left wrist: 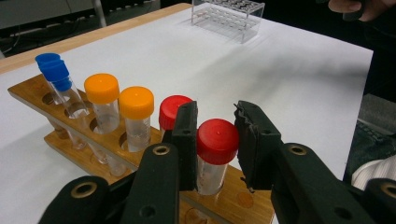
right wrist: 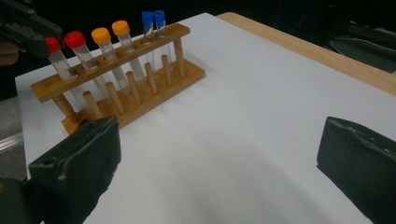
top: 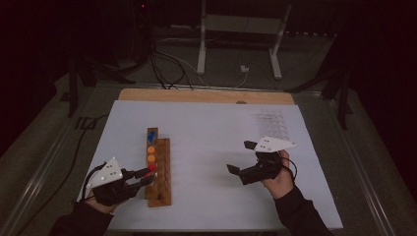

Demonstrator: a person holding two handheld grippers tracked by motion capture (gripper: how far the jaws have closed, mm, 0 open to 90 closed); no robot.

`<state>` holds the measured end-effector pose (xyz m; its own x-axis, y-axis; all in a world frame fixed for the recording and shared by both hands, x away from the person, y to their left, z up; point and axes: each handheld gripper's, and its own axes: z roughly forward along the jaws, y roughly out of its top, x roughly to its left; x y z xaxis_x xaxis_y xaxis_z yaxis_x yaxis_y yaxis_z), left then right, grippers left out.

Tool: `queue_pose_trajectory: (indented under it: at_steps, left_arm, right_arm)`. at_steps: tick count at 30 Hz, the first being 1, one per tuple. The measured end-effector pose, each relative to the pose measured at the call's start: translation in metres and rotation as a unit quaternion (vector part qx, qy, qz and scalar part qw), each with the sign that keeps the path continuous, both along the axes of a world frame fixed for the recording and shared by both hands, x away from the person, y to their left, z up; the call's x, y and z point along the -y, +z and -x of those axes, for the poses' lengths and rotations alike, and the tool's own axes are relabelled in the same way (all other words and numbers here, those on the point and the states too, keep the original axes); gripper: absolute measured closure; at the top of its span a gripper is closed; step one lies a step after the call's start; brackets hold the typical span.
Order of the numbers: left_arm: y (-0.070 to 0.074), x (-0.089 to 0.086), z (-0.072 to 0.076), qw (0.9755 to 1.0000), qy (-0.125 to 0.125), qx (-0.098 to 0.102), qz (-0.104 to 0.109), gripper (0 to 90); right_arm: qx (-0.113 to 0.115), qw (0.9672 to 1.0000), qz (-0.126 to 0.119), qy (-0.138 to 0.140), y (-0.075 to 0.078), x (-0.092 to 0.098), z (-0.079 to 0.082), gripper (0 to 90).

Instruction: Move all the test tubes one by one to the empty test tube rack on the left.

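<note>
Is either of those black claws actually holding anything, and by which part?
The left gripper has its fingers around the cap of the nearest red-capped tube, which sits in the wooden rack. The right gripper holds nothing.

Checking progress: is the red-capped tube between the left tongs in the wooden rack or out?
In: the red-capped clear plastic tube stands upright in the wooden rack.

6 tubes [left wrist: 137, 116] in rack [left wrist: 28, 91]
</note>
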<state>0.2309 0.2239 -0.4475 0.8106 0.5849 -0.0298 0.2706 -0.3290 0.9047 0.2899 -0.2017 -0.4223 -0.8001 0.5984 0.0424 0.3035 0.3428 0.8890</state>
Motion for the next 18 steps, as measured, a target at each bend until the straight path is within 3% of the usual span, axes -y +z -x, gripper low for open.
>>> queue_pose_trajectory:
  at_steps: [1, 7, 12, 16, 18]
  left_arm:
    - [0.000, 0.000, 0.000, 1.0000, -0.001, 0.000, 0.004, 69.7]
    - [0.008, -0.002, 0.001, 0.9998, 0.013, 0.012, 0.010, 25.2]
    - [0.009, -0.012, -0.002, 0.9994, -0.006, 0.007, 0.033, 1.6]
    - [0.003, -0.021, -0.008, 0.9977, 0.017, 0.034, 0.056, 0.8]
    - [-0.005, -0.026, -0.012, 0.9971, 0.015, 0.034, 0.067, 0.8]
  right_arm:
    - [0.000, 1.0000, 0.000, 0.000, 0.000, 0.000, 0.000, 0.0]
    - [0.002, 1.0000, -0.002, 0.000, 0.001, 0.001, 0.001, 0.0]
    - [0.003, 1.0000, -0.001, -0.001, 0.000, 0.002, 0.003, 0.0]
    - [0.009, 1.0000, 0.004, -0.002, -0.001, 0.004, 0.006, 0.0]
    - [0.009, 1.0000, 0.004, -0.002, -0.003, 0.005, 0.008, 0.0]
